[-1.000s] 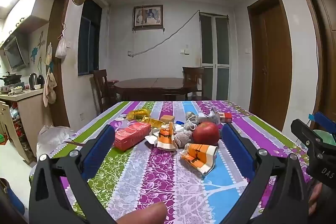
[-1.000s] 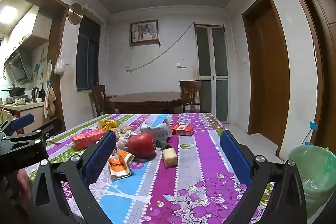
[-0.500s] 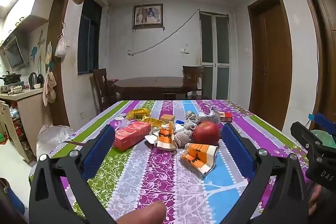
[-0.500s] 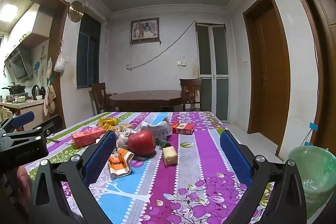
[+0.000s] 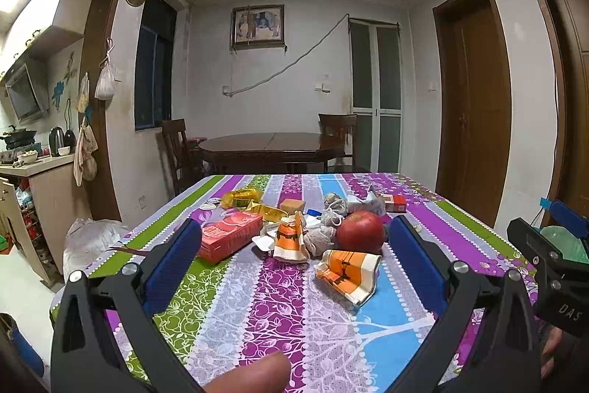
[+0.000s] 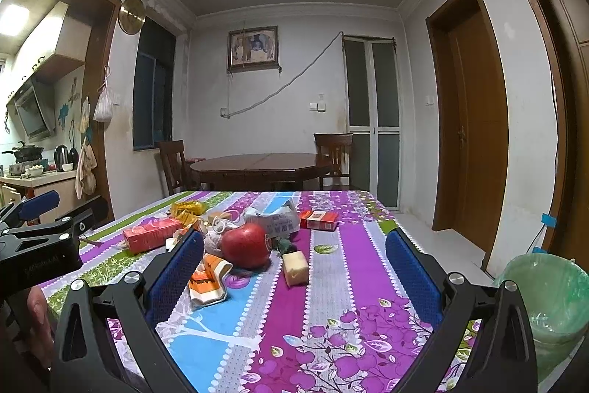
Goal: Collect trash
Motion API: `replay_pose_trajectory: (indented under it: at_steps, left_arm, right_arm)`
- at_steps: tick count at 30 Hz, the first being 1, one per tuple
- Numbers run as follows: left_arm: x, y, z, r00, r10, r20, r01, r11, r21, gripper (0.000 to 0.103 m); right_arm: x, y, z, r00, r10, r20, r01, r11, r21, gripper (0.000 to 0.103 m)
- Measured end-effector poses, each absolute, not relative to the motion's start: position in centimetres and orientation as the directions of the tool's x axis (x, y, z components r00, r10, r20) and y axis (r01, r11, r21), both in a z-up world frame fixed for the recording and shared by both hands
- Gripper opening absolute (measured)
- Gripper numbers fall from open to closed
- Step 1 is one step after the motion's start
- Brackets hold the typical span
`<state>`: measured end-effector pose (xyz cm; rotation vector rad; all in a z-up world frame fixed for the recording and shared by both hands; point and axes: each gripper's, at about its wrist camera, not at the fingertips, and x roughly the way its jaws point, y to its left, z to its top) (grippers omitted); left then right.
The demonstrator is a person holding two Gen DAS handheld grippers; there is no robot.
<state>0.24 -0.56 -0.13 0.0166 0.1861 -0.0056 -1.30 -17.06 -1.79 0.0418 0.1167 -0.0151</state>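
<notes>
Trash lies in a heap mid-table on a striped floral cloth [image 5: 272,312]: a red carton [image 5: 230,236], orange-and-white wrappers [image 5: 348,273], yellow foil packets [image 5: 241,197], crumpled grey paper [image 5: 320,238], a small red box [image 5: 394,203] and a red apple [image 5: 360,232]. The right wrist view shows the apple [image 6: 246,245], a wrapper [image 6: 208,277], a beige block [image 6: 295,268] and the carton [image 6: 152,232]. My left gripper [image 5: 294,253] is open and empty, before the heap. My right gripper [image 6: 294,260] is open and empty, to the right of it. A bin with a green bag [image 6: 545,301] stands at the table's right.
A dark round table [image 5: 272,144] with two chairs stands behind. A kitchen counter [image 5: 33,168] is at the left, with a white bag [image 5: 92,242] on the floor beside the table. Brown doors [image 5: 475,113] line the right wall.
Both grippers have dipped slightly; the view has shifted a little. Nothing on the table has moved.
</notes>
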Motion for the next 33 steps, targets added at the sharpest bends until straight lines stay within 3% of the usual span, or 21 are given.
replay_pose_trajectory:
  at_steps: [33]
  left_arm:
    - [1.05,-0.67,-0.92,0.982,-0.007,-0.191,0.011,1.0,0.017,0.098]
  right_arm:
    - [-1.06,-17.18,-2.24,0.991,-0.011,-0.134,0.016,0.999,0.034,0.099]
